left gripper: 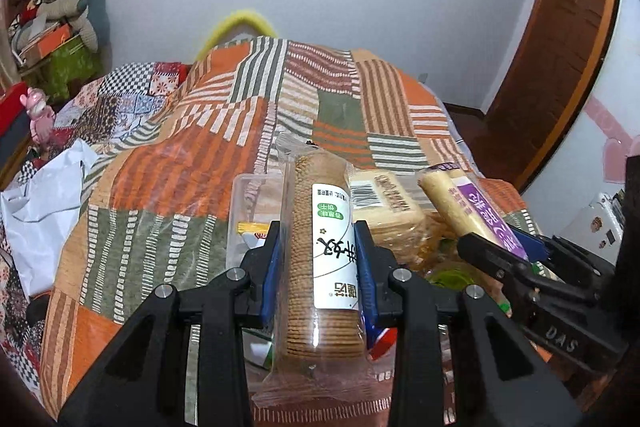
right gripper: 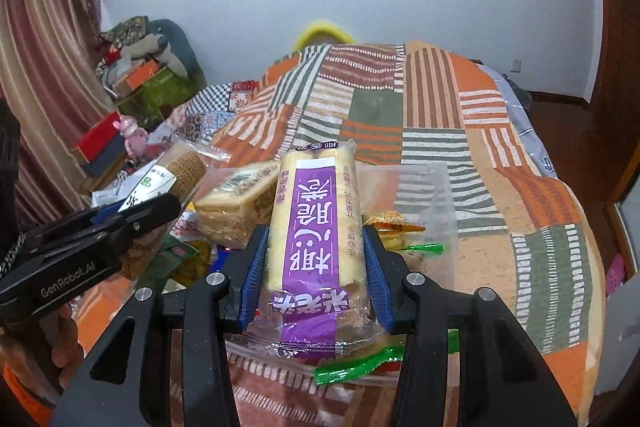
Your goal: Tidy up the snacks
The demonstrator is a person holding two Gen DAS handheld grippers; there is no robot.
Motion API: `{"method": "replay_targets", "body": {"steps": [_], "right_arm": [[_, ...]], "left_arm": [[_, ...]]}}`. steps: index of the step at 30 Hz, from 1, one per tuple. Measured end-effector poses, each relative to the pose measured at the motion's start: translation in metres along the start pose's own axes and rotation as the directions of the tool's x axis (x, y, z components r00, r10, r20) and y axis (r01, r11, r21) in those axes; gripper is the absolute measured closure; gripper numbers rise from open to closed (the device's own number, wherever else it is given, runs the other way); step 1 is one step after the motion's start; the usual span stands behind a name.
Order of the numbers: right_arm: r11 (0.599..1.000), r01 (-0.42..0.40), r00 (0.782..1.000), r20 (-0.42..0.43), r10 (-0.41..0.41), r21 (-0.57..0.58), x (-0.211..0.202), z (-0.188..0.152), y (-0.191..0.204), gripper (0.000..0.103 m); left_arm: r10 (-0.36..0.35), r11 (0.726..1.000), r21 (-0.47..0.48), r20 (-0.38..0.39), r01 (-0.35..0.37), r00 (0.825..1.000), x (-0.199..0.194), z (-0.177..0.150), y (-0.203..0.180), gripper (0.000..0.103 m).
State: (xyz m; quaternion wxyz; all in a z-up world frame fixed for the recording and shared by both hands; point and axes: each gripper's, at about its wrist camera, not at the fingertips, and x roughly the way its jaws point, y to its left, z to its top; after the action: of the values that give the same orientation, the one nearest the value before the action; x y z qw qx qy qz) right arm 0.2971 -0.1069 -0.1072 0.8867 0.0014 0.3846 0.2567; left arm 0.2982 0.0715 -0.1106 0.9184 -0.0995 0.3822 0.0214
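1. A clear-wrapped cylindrical sleeve of round brown biscuits with a white label (left gripper: 320, 251) is clamped between the blue-padded fingers of the left gripper (left gripper: 320, 259); the same sleeve (right gripper: 176, 175) is seen at the left of the right wrist view, held by that gripper (right gripper: 132, 215).
2. A clear packet of pale cream rice-cracker sticks with a purple label band (right gripper: 316, 239) is gripped on both sides by the right gripper (right gripper: 316, 267); in the left wrist view this packet (left gripper: 464, 207) is seen slanting up out of that gripper (left gripper: 508, 247).
3. Both packets are held above a clear plastic storage box (left gripper: 244, 195), whose far wall (right gripper: 436, 187) is also visible in the right wrist view.
4. A clear-wrapped rectangular block of pale wafer biscuits with a barcode (left gripper: 388, 203) is seen lying between the two held packets, near a loose heap of small wrapped snacks.
5. A green-wrapped small snack (right gripper: 424, 249) is seen inside the box, just beside the right finger.
6. Everything is set over a bed covered with an orange, green and cream striped patchwork blanket (left gripper: 168, 163).
7. A white plastic bag (left gripper: 44, 207) is seen lying on the blanket's left side.
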Motion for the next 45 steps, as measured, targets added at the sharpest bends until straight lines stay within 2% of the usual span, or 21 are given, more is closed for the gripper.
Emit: {"method": "replay_targets", "body": {"steps": [6, 14, 18, 23, 26, 31, 35, 38, 42, 45], "right_arm": [[0.999, 0.029, 1.000, -0.009, -0.029, -0.021, 0.003, 0.001, 0.002, 0.060], [1.000, 0.017, 1.000, -0.005, -0.017, -0.016, -0.009, 0.003, 0.002, 0.057], [0.999, 0.018, 1.000, 0.013, -0.018, -0.037, -0.021, 0.004, 0.007, 0.057], [0.998, 0.021, 0.997, 0.078, -0.017, -0.062, -0.058, 0.006, 0.013, 0.057], [0.997, 0.016, 0.991, 0.132, -0.006, -0.078, -0.086, 0.008, 0.018, 0.057], [0.994, 0.021, 0.972, 0.233, 0.006, -0.111, -0.136, 0.006, 0.031, 0.056], [0.991, 0.034, 0.945, 0.326, 0.009, -0.127, -0.173, -0.002, 0.041, 0.043], [0.990, 0.036, 0.929, 0.371, 0.017, -0.136, -0.194, -0.007, 0.048, 0.038], [0.991, 0.037, 0.911, 0.412, 0.020, -0.131, -0.211, -0.011, 0.051, 0.022], [0.991, 0.041, 0.901, 0.434, 0.018, -0.126, -0.219, -0.014, 0.053, 0.015]], "left_arm": [[0.011, 1.000, 0.002, -0.019, -0.011, 1.000, 0.006, -0.003, -0.001, 0.068], [-0.007, 0.998, 0.060, -0.004, 0.007, 1.000, -0.011, -0.003, -0.014, 0.057], [-0.027, 0.996, 0.080, 0.019, 0.026, 0.999, -0.030, -0.002, -0.019, 0.057], [-0.061, 0.993, 0.104, 0.090, 0.052, 0.994, -0.072, -0.001, -0.024, 0.057], [-0.081, 0.991, 0.121, 0.156, 0.062, 0.984, -0.107, -0.002, -0.028, 0.057], [-0.115, 0.986, 0.145, 0.269, 0.078, 0.956, -0.171, -0.008, -0.035, 0.055], [-0.114, 0.986, 0.156, 0.354, 0.062, 0.928, -0.211, -0.019, -0.041, 0.036], [-0.114, 0.986, 0.160, 0.400, 0.053, 0.909, -0.234, -0.026, -0.044, 0.030], [-0.108, 0.988, 0.144, 0.445, 0.048, 0.889, -0.254, -0.035, -0.045, 0.019], [-0.098, 0.989, 0.141, 0.468, 0.035, 0.878, -0.263, -0.039, -0.045, 0.013]]}}
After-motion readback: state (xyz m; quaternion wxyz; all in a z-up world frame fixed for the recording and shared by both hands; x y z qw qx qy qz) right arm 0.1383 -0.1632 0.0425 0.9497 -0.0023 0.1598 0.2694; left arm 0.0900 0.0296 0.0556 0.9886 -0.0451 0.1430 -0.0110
